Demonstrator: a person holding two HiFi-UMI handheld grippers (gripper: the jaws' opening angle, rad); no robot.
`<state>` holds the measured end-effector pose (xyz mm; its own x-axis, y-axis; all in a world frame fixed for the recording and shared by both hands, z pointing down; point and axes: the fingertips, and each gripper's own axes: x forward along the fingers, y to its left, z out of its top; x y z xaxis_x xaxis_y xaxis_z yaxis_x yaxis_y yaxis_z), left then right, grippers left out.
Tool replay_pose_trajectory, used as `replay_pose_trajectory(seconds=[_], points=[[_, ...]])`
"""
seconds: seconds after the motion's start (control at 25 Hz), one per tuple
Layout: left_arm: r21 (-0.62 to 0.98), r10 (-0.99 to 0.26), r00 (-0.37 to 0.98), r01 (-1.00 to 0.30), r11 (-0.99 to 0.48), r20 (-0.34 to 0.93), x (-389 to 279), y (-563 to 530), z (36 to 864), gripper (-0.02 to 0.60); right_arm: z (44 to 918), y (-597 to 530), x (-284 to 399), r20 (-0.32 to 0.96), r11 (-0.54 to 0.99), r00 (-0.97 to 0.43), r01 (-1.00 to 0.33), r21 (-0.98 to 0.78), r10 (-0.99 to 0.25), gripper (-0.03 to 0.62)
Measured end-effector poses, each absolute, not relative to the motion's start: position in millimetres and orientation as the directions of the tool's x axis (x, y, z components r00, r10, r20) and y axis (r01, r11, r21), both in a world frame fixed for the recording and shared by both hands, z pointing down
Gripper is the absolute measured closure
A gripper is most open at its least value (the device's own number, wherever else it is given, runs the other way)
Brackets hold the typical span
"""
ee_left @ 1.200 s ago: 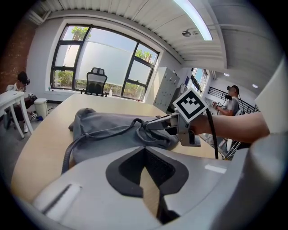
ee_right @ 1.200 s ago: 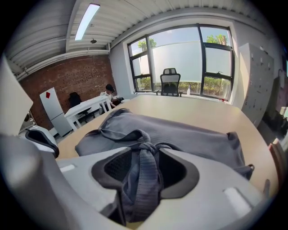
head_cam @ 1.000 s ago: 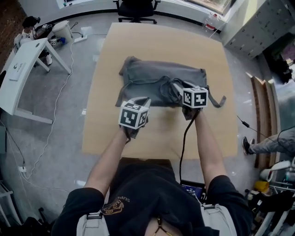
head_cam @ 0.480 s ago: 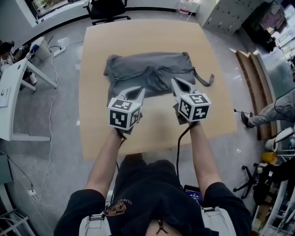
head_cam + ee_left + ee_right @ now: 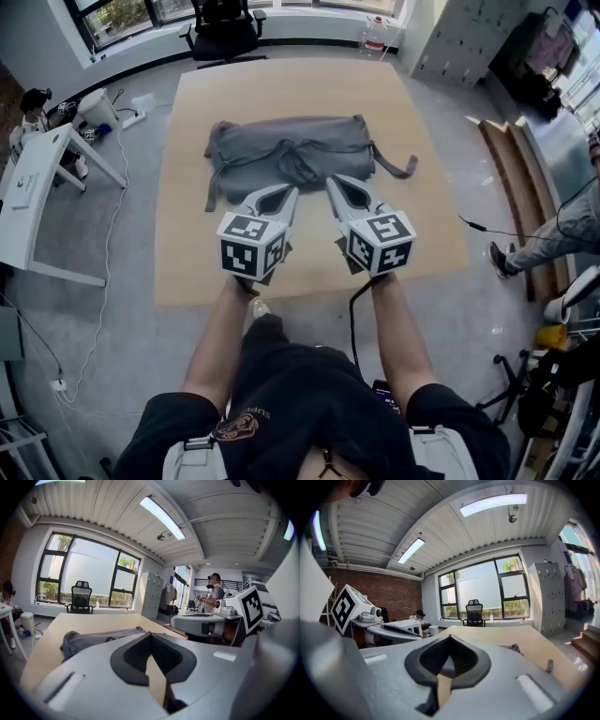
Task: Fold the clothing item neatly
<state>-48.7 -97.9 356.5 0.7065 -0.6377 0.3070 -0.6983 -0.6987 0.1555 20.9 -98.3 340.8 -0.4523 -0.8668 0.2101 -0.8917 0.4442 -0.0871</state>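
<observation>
- Garment (image 5: 291,145): grey, bunched in a long band across the far half of the table (image 5: 281,84), with a loose strap (image 5: 396,167) trailing toward the right edge.
- Left gripper (image 5: 284,191): jaws together, empty, raised over the near half, not touching the cloth.
- Right gripper (image 5: 336,181): jaws just closing, now together with nothing between them, likewise off the cloth.
- Likely trouble: rumpled middle and stray strap trapped inside the next fold, leaving a lumpy, crooked result.
- Also possible: a pinch on the top layer alone, dragging the band askew.
</observation>
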Motion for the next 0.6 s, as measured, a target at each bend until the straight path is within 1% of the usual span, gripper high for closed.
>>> replay_pose_trajectory(seconds=[0.2, 0.6], points=[[0.157, -0.657, 0.693, -0.714, -0.683, 0.297, -41, -55, 346, 0.574, 334, -53, 16, 0.175, 0.479, -0.498, -0.866, -0.142, -0.849, 0.592], [0.121, -0.667, 0.698, -0.709, -0.694, 0.262, -11, 22, 316, 0.574, 310, 29, 31, 0.121, 0.533, -0.551, -0.832, -0.154, -0.825, 0.592]])
